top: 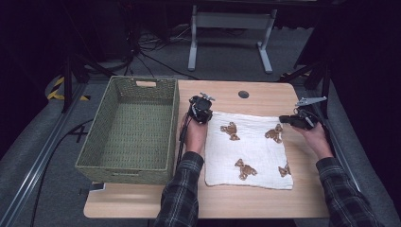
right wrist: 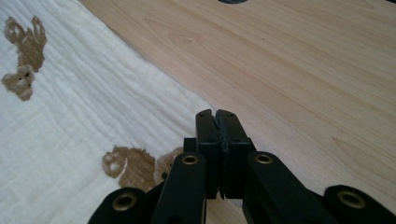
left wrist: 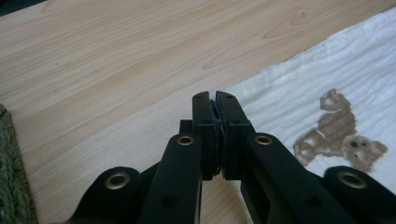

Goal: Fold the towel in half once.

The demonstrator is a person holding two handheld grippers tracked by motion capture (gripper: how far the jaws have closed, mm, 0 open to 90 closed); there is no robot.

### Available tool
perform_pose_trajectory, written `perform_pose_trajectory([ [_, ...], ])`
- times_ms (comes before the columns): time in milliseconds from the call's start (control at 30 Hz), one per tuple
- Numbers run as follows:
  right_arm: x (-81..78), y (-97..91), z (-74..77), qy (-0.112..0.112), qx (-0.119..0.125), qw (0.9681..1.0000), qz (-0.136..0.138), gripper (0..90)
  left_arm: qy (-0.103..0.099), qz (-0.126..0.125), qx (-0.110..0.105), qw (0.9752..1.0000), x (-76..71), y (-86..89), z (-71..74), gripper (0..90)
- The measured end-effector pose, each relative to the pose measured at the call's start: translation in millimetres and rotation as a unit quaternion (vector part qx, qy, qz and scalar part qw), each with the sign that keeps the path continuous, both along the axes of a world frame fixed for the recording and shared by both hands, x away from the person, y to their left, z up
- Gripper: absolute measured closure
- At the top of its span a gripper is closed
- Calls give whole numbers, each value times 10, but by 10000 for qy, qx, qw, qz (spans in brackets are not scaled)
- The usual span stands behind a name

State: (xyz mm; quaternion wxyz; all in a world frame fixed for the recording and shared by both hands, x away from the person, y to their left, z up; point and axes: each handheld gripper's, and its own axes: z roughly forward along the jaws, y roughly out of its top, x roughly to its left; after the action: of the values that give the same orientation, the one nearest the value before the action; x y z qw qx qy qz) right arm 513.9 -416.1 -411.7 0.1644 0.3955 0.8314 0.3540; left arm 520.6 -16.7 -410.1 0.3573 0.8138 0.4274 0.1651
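Plainly, both grippers, left gripper (top: 208, 115) and right gripper (top: 285, 119), pinch one cloth's (top: 250, 151) corners.

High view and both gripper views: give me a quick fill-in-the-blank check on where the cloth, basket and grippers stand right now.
1. The white cloth is printed with brown ____.
2. The green woven basket stands to the ____ of the cloth in the high view.
3. The jaws of the left gripper and the right gripper are both ____.
4. Each gripper sits at a far ____ of the cloth.

Missing words: bears; left; shut; corner
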Motion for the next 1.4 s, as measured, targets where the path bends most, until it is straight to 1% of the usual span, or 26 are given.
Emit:
perform_pose_trajectory([
  [33, -25, 5, 8, 9, 5, 10000, -3, 890, 15, -27, 53, 10000, -21, 13, 13, 875],
  [100, -76, 13, 30, -50, 21, 10000, 32, 890, 23, -42, 73, 10000, -70, 24, 25, 875],
  [133, -104, 21, 43, -85, 34, 9999, 61, 889, -29, -30, 24, 10000, -98, 30, 23, 875],
  [233, -192, 27, 70, -160, 41, 9998, 138, 889, 13, -101, -109, 9999, -178, 76, 23, 875],
  [300, -243, 13, 65, -175, 54, 9997, 145, 889, -6, -166, -123, 9998, -231, 94, 5, 875],
  [333, -277, -2, 55, -170, 117, 9997, 136, 889, -14, -200, -111, 9997, -256, 103, -3, 875],
  [400, -324, -12, 35, -168, 147, 9997, 133, 889, -17, -223, -121, 9997, -311, 115, -26, 875],
  [467, -384, -9, 11, -220, 194, 9994, 176, 889, -1, -280, -97, 9996, -364, 128, -46, 875],
  [567, -478, 0, -10, -268, 203, 9992, 218, 889, 48, -334, -225, 9992, -449, 164, -77, 875],
  [600, -506, -2, -15, -268, 221, 9991, 231, 888, 36, -378, -208, 9991, -466, 179, -83, 875],
  [633, -533, -3, -21, -299, 228, 9990, 243, 888, 82, -409, -255, 9988, -486, 193, -90, 875],
  [733, -602, 3, -25, -291, 204, 9990, 288, 888, 92, -460, -305, 9984, -554, 231, -99, 875],
  [767, -617, 5, -26, -289, 196, 9989, 299, 888, 110, -468, -383, 9981, -571, 245, -109, 875],
  [867, -667, 4, -34, -273, 198, 9989, 331, 888, 120, -487, -417, 9979, -641, 258, -130, 875],
  [933, -702, 1, -38, -278, 152, 9989, 338, 888, 108, -479, -417, 9979, -699, 239, -146, 875],
  [967, -702, 1, -38, -278, 152, 9989, 338, 888, 108, -479, -417, 9979, -699, 239, -146, 875],
  [1000, -740, -16, -37, -271, 230, 9989, 311, 888, 52, -488, -375, 9981, -736, 230, -134, 875],
  [1033, -752, -20, -37, -274, 259, 9988, 299, 887, 36, -480, -400, 9980, -745, 223, -127, 875],
  [1100, -762, -25, -34, -266, 243, 9989, 310, 887, 30, -481, -360, 9982, -762, 214, -109, 875],
  [1133, -784, -23, -38, -276, 265, 9988, 300, 887, 12, -523, -300, 9982, -780, 213, -95, 875],
  [1200, -844, -28, -53, -231, 263, 9988, 328, 887, 17, -579, -297, 9979, -810, 224, -87, 875],
  [1233, -844, -28, -53, -231, 263, 9988, 328, 887, 12, -608, -318, 9976, -832, 233, -89, 875],
  [1267, -885, -38, -56, -222, 300, 9987, 338, 886, 11, -633, -317, 9975, -892, 246, -95, 875],
  [1300, -907, -44, -51, -210, 342, 9985, 367, 886, -26, -684, -281, 9973, -905, 256, -101, 875],
  [1333, -926, -42, -47, -198, 389, 9984, 367, 886, -7, -734, -347, 9967, -934, 267, -113, 875],
  [1400, -950, -38, -43, -221, 390, 9983, 379, 886, 10, -721, -343, 9968, -958, 262, -119, 875],
])
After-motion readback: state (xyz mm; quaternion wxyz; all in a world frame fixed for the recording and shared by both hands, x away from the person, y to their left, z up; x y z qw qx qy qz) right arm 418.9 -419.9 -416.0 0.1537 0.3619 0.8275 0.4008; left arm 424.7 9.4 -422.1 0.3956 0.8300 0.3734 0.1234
